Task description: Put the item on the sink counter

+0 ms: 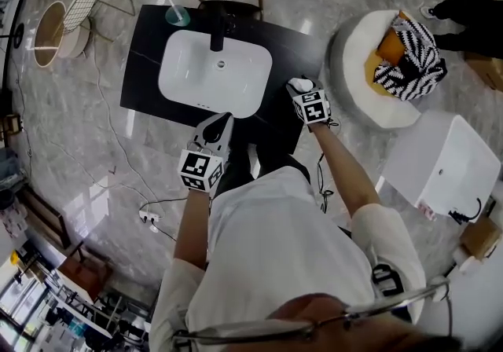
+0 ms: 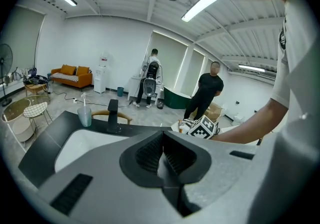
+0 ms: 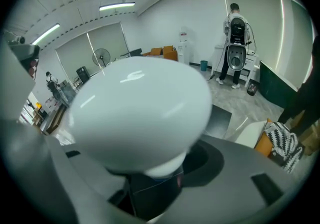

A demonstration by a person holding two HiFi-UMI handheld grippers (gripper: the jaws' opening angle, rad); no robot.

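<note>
White rounded item [image 3: 140, 113] is clamped in right gripper [image 1: 302, 91]; only the head view places it at black sink counter's [image 1: 149, 44] right edge. Left gripper [image 2: 162, 155] is closed, empty.

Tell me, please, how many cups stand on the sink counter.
1: a translucent cup at the sink counter's far edge, left of the black faucet. Part of the near edge is hidden.

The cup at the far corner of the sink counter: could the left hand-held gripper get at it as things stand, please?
Probably yes. The left hand-held gripper is empty, and only the open basin lies between it and the cup; the faucet stands aside. Its closed jaws must open first.
</note>
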